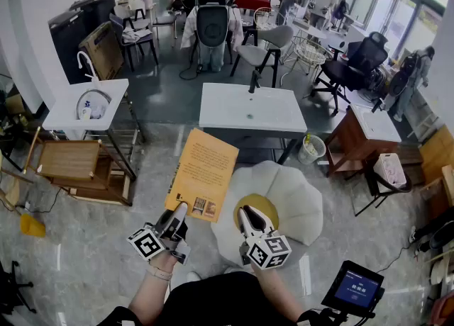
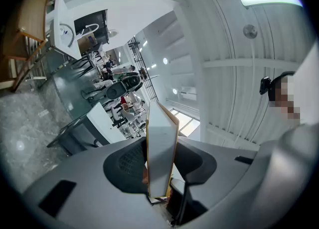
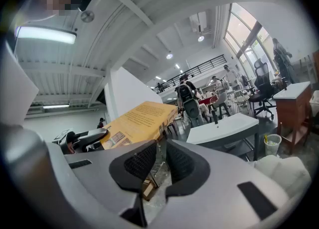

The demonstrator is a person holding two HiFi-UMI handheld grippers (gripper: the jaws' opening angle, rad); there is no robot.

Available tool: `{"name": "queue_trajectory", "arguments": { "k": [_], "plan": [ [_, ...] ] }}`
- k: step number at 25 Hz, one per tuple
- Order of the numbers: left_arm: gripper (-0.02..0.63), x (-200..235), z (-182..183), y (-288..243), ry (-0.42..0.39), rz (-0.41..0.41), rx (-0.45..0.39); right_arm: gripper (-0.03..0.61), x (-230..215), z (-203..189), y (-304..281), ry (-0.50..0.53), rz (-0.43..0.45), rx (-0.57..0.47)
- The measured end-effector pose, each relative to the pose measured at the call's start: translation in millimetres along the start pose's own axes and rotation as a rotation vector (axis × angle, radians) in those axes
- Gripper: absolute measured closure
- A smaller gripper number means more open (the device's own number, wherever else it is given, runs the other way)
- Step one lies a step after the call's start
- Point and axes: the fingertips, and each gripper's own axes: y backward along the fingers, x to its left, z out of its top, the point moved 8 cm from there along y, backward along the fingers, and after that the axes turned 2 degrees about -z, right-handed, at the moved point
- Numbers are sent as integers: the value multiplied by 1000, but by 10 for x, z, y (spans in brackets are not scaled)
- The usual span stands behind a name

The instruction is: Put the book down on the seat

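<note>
At ten o'clock from the white seat (image 1: 298,204), my left tool (image 1: 179,211) is clamped on the yellow book's (image 1: 204,172) lower edge while my right tool (image 1: 246,214) is closed on nothing, so I'd swing toward four o'clock, level the book over the cushion, then let go.

The left hand-held gripper (image 1: 179,211) and the right hand-held gripper (image 1: 246,216) have grey shells and black dimpled pads (image 3: 141,162), and each carries a white cube (image 1: 147,243) with black square markers. The person wears a dark top (image 1: 220,302).
</note>
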Motion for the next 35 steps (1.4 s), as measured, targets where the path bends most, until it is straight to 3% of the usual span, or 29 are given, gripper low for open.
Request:
{"name": "queue_trajectory", "arguments": {
  "k": [6,10,14,16,21,31,35],
  "plan": [
    [460,-178,-136,-204,-56,-10,28,499,-203,-31,99,-35,-33,0],
    [460,-137,-117,-253,-43,-23,26,499,-239,-64,127,-37,-46,-4],
    [460,-152,-364,-422,18,47,-9,499,-567,84,283,-43,-40,-13],
    [460,-201,-461,-528,40,39,-29,499,-700,143,333,-44,-34,-21],
    [460,-330,-597,-705,-8,32,-25,499,-913,184,401,-57,-29,-21],
    [460,-223,-944,-722,24,136,-13,499,-1238,120,547,-65,-54,14],
    [460,-123,-930,-811,9,121,-12,499,-1327,98,435,-61,-63,31]
  ]
}}
